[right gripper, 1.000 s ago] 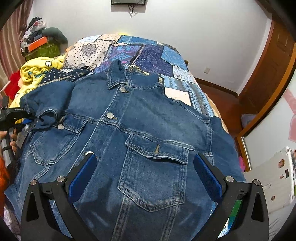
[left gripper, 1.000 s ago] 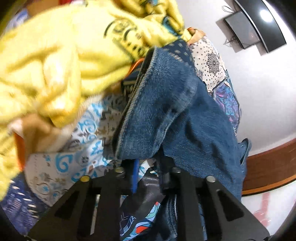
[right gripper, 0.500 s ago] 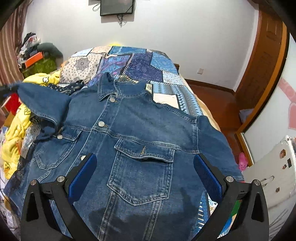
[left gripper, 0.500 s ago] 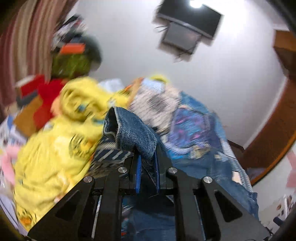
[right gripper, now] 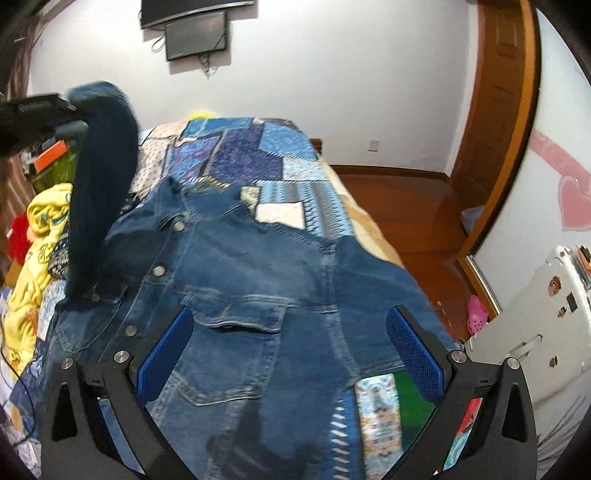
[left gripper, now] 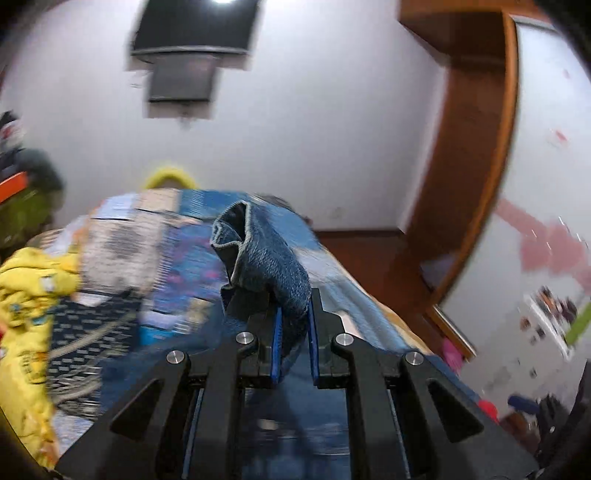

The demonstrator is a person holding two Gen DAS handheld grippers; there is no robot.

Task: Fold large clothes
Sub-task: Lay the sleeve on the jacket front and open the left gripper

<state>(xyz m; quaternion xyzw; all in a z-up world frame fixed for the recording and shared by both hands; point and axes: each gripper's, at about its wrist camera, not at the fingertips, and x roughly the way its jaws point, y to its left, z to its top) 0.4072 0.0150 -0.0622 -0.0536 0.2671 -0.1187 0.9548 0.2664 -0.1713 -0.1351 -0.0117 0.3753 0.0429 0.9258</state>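
Observation:
A blue denim jacket (right gripper: 243,280) lies face up, buttons showing, on the patchwork bedspread (right gripper: 240,155). My left gripper (left gripper: 293,332) is shut on the jacket's left sleeve cuff (left gripper: 258,254) and holds it high above the bed. In the right wrist view the lifted sleeve (right gripper: 99,177) hangs from that gripper (right gripper: 37,110) at the upper left. My right gripper (right gripper: 288,350) is open and empty above the jacket's lower front, near its chest pocket (right gripper: 236,332).
A yellow garment (right gripper: 40,243) and other clothes are piled at the bed's left side. The white wall carries a screen (right gripper: 195,33). A wooden door frame (right gripper: 495,122) and wood floor (right gripper: 399,206) lie right of the bed. A white object (right gripper: 535,325) stands at the right.
My left gripper has lifted the sleeve from beside the yellow pile up high and swung it toward the bed's middle. My right gripper has stayed open and drifted slightly back from the jacket.

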